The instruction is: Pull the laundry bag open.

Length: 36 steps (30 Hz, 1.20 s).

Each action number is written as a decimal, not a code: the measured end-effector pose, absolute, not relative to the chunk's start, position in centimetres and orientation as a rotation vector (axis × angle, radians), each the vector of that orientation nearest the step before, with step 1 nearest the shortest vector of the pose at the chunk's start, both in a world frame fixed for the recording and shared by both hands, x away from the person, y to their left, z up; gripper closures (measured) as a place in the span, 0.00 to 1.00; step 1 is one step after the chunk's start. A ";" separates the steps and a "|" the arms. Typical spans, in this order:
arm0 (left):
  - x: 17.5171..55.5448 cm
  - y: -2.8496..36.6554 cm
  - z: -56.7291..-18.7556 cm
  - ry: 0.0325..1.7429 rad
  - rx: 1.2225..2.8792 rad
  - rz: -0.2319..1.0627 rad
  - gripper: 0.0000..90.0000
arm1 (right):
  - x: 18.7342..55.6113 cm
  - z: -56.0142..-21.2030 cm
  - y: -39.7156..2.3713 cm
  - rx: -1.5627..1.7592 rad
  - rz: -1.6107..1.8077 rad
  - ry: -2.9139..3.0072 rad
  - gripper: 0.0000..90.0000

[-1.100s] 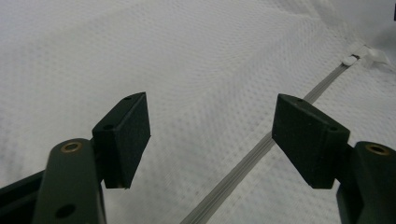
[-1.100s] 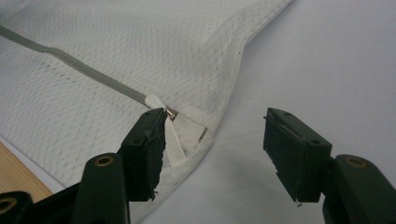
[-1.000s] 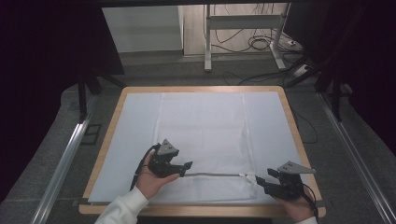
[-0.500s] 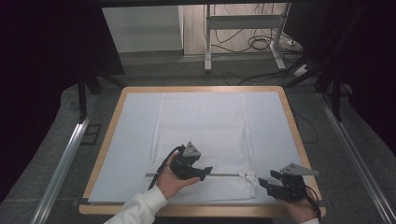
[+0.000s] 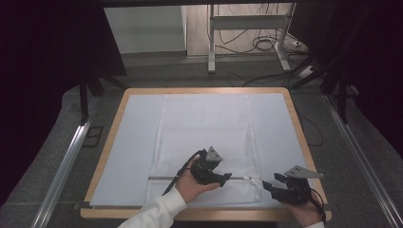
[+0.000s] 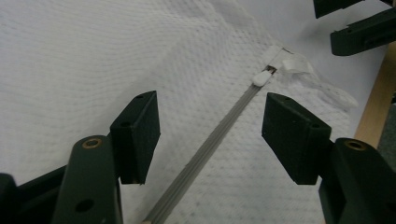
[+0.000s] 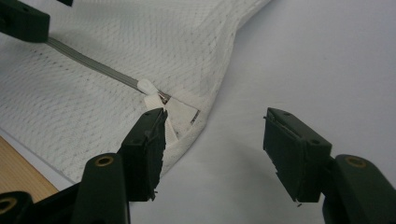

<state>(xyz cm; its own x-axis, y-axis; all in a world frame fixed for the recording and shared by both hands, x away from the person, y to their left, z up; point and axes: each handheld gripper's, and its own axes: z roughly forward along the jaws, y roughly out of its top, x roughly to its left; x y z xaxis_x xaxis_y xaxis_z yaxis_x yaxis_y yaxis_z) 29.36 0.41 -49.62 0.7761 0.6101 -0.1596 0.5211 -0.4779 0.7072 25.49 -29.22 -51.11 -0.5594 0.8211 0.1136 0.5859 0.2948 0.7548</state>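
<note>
Left tongs (image 6: 210, 135) open astride the grey zipper (image 6: 212, 144) on white mesh bag (image 6: 93, 60), white pull tab (image 6: 262, 77) ahead.

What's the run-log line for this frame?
left tool: open, jaws just closing, astride grey zipper | right tool: open by zipper pull | white mesh bag: flat on table

Wooden-rimmed table (image 5: 110, 142), centre of frame, covered by a pale blue sheet (image 5: 128, 156); a white mesh bag (image 5: 204, 128) lies flat on the sheet, centre.

One white mesh bag (image 5: 204, 142), one grey zipper (image 6: 212, 142), one zipper pull (image 6: 262, 77), two tools, one table (image 5: 114, 118)
</note>
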 end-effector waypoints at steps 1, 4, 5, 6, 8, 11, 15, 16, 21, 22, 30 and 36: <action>29.4 0.1 -49.7 0.839 2.179 0.138 0.43 | 25.5 -51.1 -29.3 1.279 1.131 2.271 0.43; 29.6 -0.5 -49.9 0.847 2.177 0.099 0.44 | 25.5 -51.1 -29.4 1.277 1.131 2.267 0.43; 29.6 -0.8 -49.9 0.844 2.181 0.102 0.44 | 25.5 -51.1 -29.4 1.281 1.128 2.265 0.43; 29.6 -1.0 -49.9 0.841 2.182 0.105 0.44 | 25.5 -51.1 -29.4 1.281 1.126 2.264 0.43; 29.6 -1.3 -49.9 0.835 2.186 0.106 0.46 | 25.5 -51.0 -29.5 1.280 1.129 2.260 0.43; 29.7 -1.7 -49.9 0.834 2.186 0.103 0.46 | 25.5 -51.0 -29.5 1.279 1.129 2.257 0.43; 29.9 -1.9 -50.0 0.839 2.185 0.092 0.47 | 25.5 -51.0 -29.5 1.279 1.125 2.256 0.43; 29.9 -2.0 -50.0 0.840 2.187 0.090 0.47 | 25.5 -51.0 -29.5 1.279 1.125 2.256 0.43; 30.1 -2.4 -50.2 0.842 2.188 0.074 0.49 | 25.5 -51.0 -29.6 1.279 1.125 2.252 0.43; 30.1 -2.6 -50.2 0.843 2.188 0.067 0.49 | 25.5 -51.0 -29.6 1.279 1.124 2.249 0.43; 30.4 -4.0 -50.7 0.865 2.200 0.034 0.50 | 25.6 -50.8 -29.9 1.288 1.125 2.229 0.43; 30.6 -4.9 -51.1 0.885 2.203 -0.024 0.52 | 25.6 -50.6 -30.3 1.289 1.122 2.209 0.43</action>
